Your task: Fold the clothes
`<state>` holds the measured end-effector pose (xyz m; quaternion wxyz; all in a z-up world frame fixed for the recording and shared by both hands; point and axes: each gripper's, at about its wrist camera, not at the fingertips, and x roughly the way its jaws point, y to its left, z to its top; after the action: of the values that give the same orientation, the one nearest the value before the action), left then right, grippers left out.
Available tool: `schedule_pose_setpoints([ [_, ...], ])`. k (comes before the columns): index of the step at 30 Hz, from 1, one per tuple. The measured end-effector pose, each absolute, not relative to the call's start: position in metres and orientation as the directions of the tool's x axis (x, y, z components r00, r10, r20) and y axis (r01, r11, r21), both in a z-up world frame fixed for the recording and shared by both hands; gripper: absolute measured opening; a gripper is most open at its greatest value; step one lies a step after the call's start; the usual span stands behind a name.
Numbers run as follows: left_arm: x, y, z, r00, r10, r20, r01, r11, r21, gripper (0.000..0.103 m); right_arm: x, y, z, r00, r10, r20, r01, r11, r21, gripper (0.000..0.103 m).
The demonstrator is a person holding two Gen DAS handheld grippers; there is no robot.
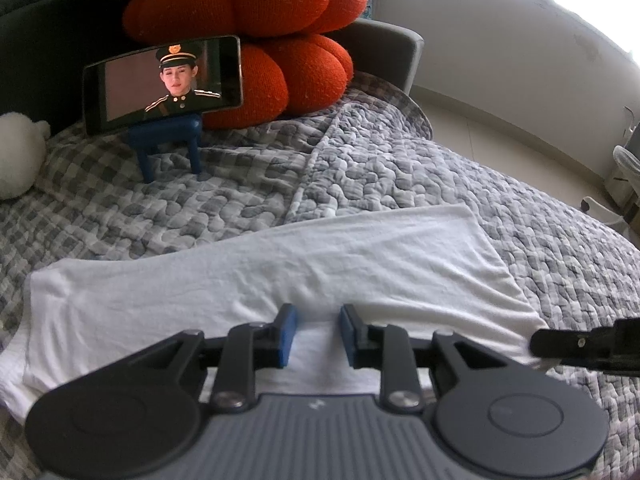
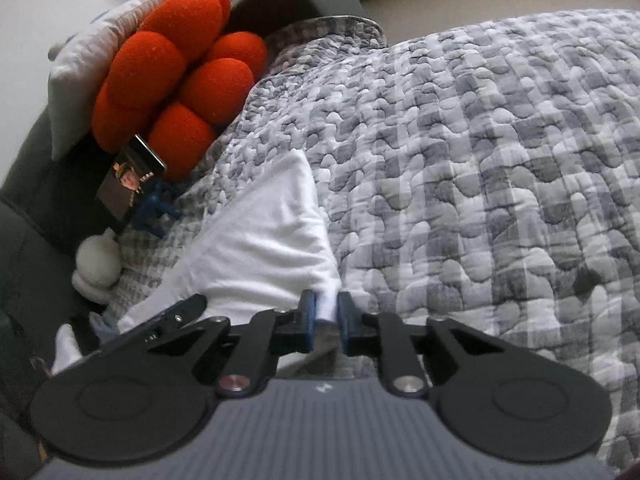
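Soft toy [image 1: 18, 156]: white and plush, at the far left edge of the bed, beside the dark headboard.
Phone [image 1: 162, 84]: lying sideways on a small blue stand [image 1: 170, 142], screen lit, propped in front of the cushion.
Cushion [image 1: 256, 36]: orange-red, lobed and knitted, leaning against the headboard.
Quilt [image 1: 400, 168]: grey-and-white checked, puckered, covering the whole bed.
Garment [image 1: 280, 264]: white cloth spread flat across the quilt, its long side running left to right, creased through the middle.
Left gripper [image 1: 318, 334]: blue pads slightly apart, white cloth lying between them; I cannot tell whether they pinch it.
Right gripper [image 2: 327, 320]: at the garment's right end, blue pads drawn narrow with a fold of white cloth standing up between them, pinched.
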<state>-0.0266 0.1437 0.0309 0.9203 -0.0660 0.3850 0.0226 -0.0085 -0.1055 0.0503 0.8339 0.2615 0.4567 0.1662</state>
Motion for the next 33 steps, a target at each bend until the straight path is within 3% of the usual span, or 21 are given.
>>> schedule_pose_setpoints([
  [3,-0.026,0.144,0.031,0.702,-0.010,-0.712,-0.094,0.990,-0.106,0.027,-0.008,-0.105,0.050,0.533,0.529,-0.660,-0.043,0.796,0.603,0.033],
  [12,-0.027,0.144,0.031,0.702,-0.011,-0.712,-0.094,0.990,-0.107,0.028,-0.001,-0.100,0.046,0.537,0.540,-0.648,-0.038,0.783,0.621,0.034],
  [14,-0.027,0.144,0.031,0.701,-0.011,-0.713,-0.094,0.990,-0.108,0.028,-0.002,-0.096,0.047,0.535,0.525,-0.662,-0.053,0.802,0.594,0.016],
  [16,-0.027,0.144,0.032,0.701,-0.012,-0.713,-0.094,0.990,-0.109,0.028,-0.006,-0.093,0.049,0.545,0.497,-0.675,-0.055,0.824,0.563,0.011],
  [22,-0.026,0.143,0.032,0.698,-0.007,-0.716,-0.097,0.990,-0.104,0.028,-0.016,-0.078,0.068,0.633,0.462,-0.621,-0.134,0.856,0.500,0.010],
  [33,-0.025,0.144,0.032,0.695,-0.017,-0.718,-0.109,0.986,-0.129,0.031,-0.017,-0.061,0.069,0.665,0.403,-0.629,-0.150,0.897,0.416,0.010],
])
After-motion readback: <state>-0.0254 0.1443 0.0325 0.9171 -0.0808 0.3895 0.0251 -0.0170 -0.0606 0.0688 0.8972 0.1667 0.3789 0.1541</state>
